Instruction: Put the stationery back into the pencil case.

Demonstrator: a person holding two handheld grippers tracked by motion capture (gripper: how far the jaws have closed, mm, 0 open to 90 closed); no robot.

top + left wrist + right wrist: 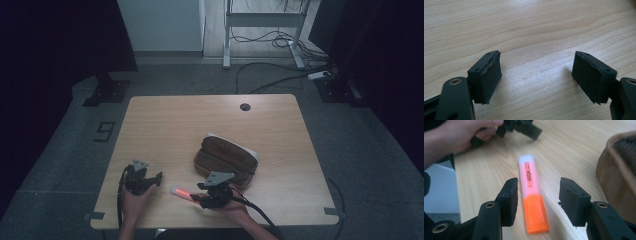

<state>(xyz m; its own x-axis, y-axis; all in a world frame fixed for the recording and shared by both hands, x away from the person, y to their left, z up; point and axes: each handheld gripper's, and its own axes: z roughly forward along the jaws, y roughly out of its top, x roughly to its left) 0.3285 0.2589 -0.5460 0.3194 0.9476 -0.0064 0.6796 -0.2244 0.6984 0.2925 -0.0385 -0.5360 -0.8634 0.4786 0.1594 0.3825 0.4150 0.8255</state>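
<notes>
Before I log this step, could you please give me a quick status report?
Right tongs open, straddling orange highlighter, not touching. Left tongs open, empty. Nothing in the way.

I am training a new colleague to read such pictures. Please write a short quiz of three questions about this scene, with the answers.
1. True or false: the right claw is already clamped on the orange marker.
2. What stands between the jaws of the left claw? A) the marker B) bare table C) the brown case
3. Fill in: the marker lies flat on the table, to the ____ of the brown case in the high view.

Key
1. False: the marker lies between the open jaws, with a gap on each side.
2. B
3. left
</notes>
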